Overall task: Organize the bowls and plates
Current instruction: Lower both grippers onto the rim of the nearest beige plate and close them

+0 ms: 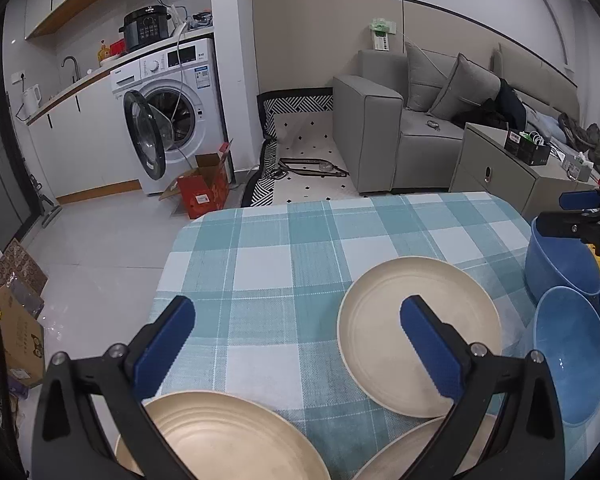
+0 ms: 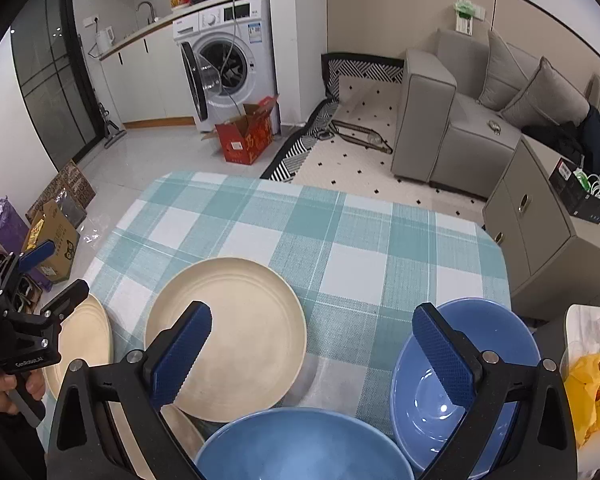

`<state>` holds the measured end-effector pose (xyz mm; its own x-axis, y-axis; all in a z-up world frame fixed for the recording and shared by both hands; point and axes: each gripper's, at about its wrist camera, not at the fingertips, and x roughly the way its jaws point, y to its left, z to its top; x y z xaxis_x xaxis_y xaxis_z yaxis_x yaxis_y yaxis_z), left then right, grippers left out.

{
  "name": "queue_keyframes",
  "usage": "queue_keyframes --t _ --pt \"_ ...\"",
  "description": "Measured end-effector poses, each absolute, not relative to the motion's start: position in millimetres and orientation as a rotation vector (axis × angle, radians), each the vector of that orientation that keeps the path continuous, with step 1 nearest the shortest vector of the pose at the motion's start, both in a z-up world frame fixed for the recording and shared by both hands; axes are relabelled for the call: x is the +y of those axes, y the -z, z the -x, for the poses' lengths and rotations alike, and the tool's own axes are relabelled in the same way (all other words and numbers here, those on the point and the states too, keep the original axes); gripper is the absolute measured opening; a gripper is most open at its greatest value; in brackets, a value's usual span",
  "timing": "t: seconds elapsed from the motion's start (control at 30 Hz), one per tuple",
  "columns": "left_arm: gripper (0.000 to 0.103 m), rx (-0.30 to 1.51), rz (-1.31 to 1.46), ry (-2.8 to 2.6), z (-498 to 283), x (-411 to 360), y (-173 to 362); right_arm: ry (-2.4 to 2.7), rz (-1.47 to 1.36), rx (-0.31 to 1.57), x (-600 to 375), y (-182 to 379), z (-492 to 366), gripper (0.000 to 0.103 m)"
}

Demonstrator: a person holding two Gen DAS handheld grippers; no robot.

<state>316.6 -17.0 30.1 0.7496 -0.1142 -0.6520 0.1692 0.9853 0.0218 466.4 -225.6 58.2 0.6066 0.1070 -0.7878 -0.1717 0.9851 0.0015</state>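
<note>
Three cream plates lie on the checked tablecloth [image 1: 284, 248]: one in the middle [image 1: 384, 320] [image 2: 244, 320], one at the near left [image 1: 228, 436] [image 2: 88, 332], one at the bottom edge [image 1: 404, 456]. Blue bowls stand at the right [image 1: 560, 264] [image 1: 568, 356]; in the right wrist view one is at the right [image 2: 432, 400], one near the bottom [image 2: 300, 444]. My left gripper [image 1: 296, 340] is open and empty above the near plates. My right gripper [image 2: 312, 344] is open and empty above the bowls; it also shows in the left wrist view [image 1: 588, 216].
The table's far edge drops to a tiled floor with a red box [image 2: 246, 134] and a washing machine [image 2: 228, 56]. A grey cabinet [image 2: 540, 224] stands close to the table's right side. A yellow bag [image 2: 596, 392] lies at the far right.
</note>
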Motion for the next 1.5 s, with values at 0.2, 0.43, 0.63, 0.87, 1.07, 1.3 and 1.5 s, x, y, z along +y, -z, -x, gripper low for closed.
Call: queue_keyframes --t 0.2,0.43,0.63,0.87,1.07,1.3,1.5 --pt "0.103 0.743 -0.114 0.159 -328 -26 -14 -0.144 0.087 0.969 -227 -36 -485 0.103" --pt "0.102 0.782 -0.134 0.164 -338 -32 1 -0.155 0.111 1.054 -221 -10 -504 0.099" --pt "0.098 0.817 -0.149 0.191 -343 -39 16 -0.169 0.144 1.123 -212 13 -513 0.099" --pt "0.090 0.887 -0.155 0.226 -346 -44 34 -0.180 0.166 1.223 -205 38 -521 0.087" --pt "0.082 0.935 -0.168 0.264 -346 -49 45 -0.175 0.154 1.284 -204 50 -526 0.079" --pt "0.069 0.984 -0.181 0.291 -345 -54 55 -0.183 0.156 1.337 -203 62 -528 0.076" --pt "0.060 1.006 -0.167 0.302 -345 -53 60 -0.218 0.167 1.333 -197 62 -528 0.073"
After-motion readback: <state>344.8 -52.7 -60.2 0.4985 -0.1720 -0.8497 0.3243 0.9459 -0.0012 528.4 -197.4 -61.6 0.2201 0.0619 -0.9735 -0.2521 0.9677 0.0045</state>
